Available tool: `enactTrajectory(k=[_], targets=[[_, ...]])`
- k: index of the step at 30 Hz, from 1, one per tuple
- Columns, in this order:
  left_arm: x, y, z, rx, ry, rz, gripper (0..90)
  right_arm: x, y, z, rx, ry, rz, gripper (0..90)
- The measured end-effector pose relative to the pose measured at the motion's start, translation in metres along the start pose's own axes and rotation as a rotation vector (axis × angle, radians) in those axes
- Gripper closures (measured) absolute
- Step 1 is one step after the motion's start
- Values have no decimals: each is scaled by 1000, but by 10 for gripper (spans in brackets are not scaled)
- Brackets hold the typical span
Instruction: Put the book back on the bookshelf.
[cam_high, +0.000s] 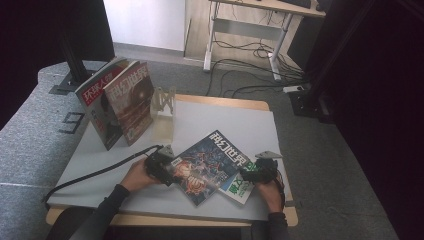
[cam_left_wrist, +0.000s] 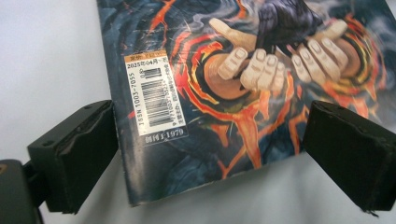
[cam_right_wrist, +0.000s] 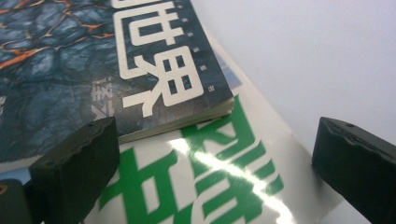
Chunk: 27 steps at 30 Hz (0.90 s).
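A dark blue magazine with orange art lies flat near the table's front, on top of a white magazine with green lettering. My left gripper is at the blue magazine's left corner, jaws open, straddling the corner with its barcode label. My right gripper stands open at the stack's right side. In the right gripper view the blue magazine's corner rests on the green-lettered cover between the wide-spread jaws.
Two magazines stand upright, leaning in a light wooden rack at the table's back left. A white mat covers the tabletop. Cables trail off the left gripper across the mat. A desk and floor cables lie beyond the table.
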<state>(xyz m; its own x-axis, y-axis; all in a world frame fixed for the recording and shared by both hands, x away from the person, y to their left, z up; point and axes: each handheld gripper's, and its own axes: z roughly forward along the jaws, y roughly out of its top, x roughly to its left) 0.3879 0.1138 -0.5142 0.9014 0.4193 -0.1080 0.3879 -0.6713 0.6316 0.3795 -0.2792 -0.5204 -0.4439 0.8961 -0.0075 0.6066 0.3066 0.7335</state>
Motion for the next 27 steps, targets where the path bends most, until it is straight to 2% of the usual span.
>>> enactTrajectory(k=[9,15,18,27], targets=[[-19,-7,-2,34,49,67,71,-6,15,15,-1,-28,31,37],[-24,-12,-1,21,16,56,127,-9,26,26,-3,-39,41,65],[-27,-14,0,8,26,59,149,-9,30,31,-6,-40,46,74],[-28,-18,-3,-10,21,43,184,-12,32,34,-1,4,57,93]])
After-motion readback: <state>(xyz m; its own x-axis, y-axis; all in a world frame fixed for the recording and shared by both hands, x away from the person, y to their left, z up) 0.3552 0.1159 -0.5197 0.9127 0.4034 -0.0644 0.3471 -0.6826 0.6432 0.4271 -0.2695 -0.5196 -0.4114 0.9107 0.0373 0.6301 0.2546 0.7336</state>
